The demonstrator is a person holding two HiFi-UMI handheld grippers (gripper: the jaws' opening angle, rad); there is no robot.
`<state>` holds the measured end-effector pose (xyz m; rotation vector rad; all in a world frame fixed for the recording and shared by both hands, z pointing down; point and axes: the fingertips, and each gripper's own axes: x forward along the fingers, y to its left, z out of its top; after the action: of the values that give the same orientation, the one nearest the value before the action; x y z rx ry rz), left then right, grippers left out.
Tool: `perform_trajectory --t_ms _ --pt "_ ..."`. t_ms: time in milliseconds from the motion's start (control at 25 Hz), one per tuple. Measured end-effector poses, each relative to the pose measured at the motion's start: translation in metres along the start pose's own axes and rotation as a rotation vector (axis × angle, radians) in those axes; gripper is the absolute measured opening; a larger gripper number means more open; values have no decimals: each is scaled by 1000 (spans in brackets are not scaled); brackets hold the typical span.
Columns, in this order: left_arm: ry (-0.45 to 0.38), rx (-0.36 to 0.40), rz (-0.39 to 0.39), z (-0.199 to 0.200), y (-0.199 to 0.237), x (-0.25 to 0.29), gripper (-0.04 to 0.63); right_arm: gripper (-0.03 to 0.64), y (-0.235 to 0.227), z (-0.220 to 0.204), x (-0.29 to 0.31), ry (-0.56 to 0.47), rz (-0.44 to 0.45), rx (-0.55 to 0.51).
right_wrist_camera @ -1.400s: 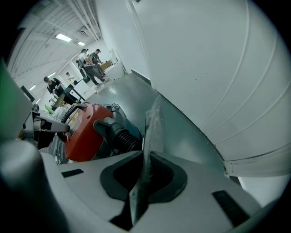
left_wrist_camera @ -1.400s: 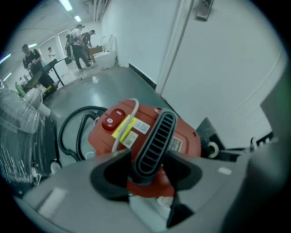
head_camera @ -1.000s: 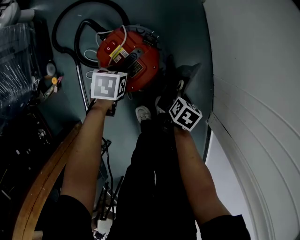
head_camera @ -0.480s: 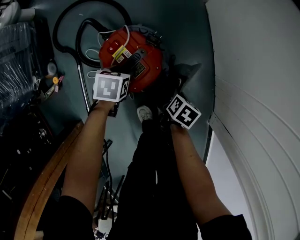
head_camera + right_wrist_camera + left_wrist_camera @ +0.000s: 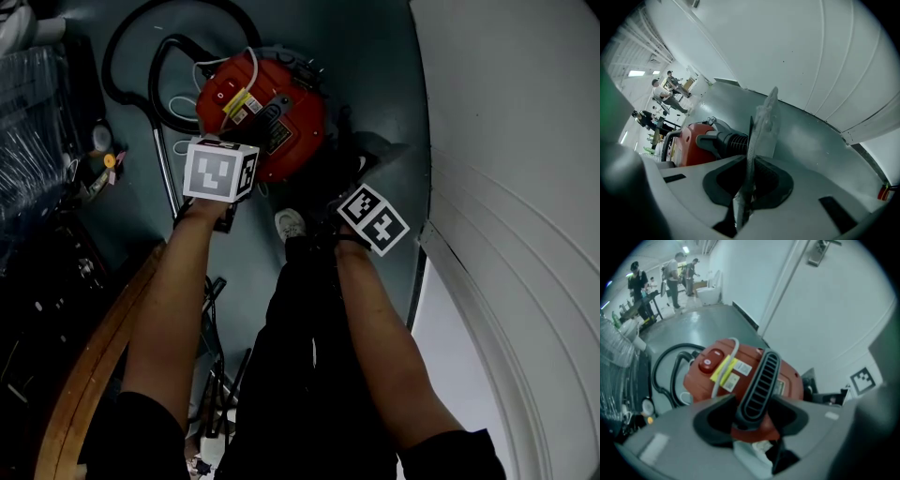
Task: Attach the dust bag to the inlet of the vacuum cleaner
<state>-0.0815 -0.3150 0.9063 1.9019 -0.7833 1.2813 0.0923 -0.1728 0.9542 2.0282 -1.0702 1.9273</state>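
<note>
Vacuum cleaner (image 5: 267, 108): a round, glossy red plastic canister on the smooth grey-green floor (image 5: 375, 56), far of the person's feet. It carries a yellow label and a white cord draped over the top.

Carry handle (image 5: 759, 378): black, ribbed and elongated, running across the top of the canister.

Hose cuff (image 5: 732, 141): black and corrugated, joined to the canister's side.

Left gripper (image 5: 752, 414): jaws closed against both sides of the carry handle's near end. The left forearm (image 5: 173, 300) is bare and extended straight down and forward. The marker cube sits over the canister's near edge.

Right gripper (image 5: 749, 180): jaws clamped on the dust bag (image 5: 761, 123). The bag is a thin, pale, flat sheet seen edge-on and standing upright, with a slightly crinkled surface. It is held right of the canister, near it but apart from it. The right forearm (image 5: 384, 328) is bare and angled inward toward the feet.

White panelled wall (image 5: 516, 141): curved, on the right.
</note>
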Motion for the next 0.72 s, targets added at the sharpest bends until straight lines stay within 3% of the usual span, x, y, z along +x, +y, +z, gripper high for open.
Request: perform_trajectory --t_ms 120,320,560,720 --pt "1 5 -8 -1 -1 0 218 21 0 -1 0 9 5 14" --pt "-3 31 -10 0 -1 0 213 23 0 -3 2 59 1 227" --pt "8 47 -11 -2 -1 1 209 30 24 -7 -1 74 -36 28" --pt "7 52 -7 -2 0 3 207 34 30 -8 3 92 -11 31"
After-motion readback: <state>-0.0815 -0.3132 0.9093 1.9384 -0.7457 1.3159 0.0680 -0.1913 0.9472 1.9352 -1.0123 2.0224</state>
